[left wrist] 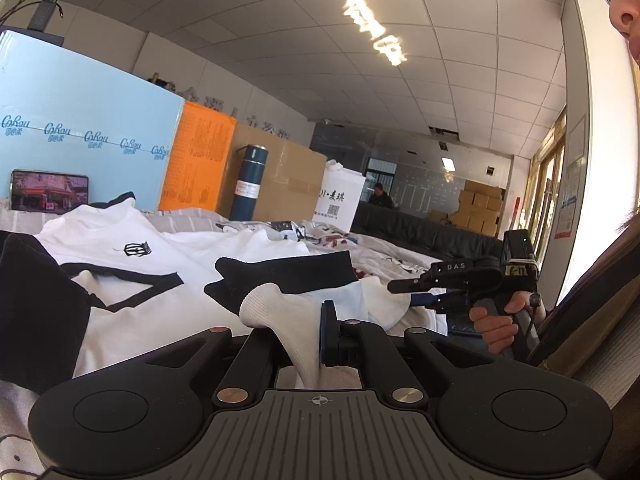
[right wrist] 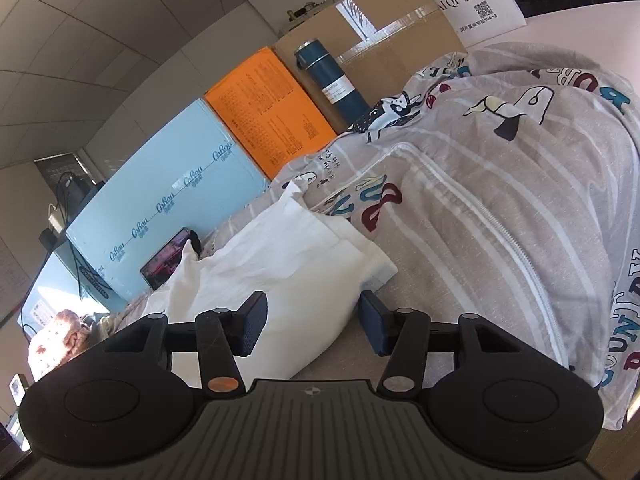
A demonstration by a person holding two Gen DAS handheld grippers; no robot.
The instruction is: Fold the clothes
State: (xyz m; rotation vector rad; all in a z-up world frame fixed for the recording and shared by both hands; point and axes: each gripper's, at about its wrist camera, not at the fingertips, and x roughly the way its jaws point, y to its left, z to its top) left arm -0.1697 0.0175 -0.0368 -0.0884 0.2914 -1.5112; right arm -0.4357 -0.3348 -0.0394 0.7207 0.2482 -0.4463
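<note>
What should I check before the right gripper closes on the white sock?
1. Left gripper shut on the white sock: ok, the cloth is pinched between its pads.
2. Right gripper open: ok, its pads stand apart.
3. White cloth between the right pads: ok in the right wrist view, but not pressed yet.
4. Whether that cloth is the same sock: cannot tell; the left wrist view shows the right gripper at the sock's far end.
5. Black and white shirt out of the grip: ok, it lies behind the sock.
6. Patterned bedsheet caught under the right pads: cannot tell.
</note>
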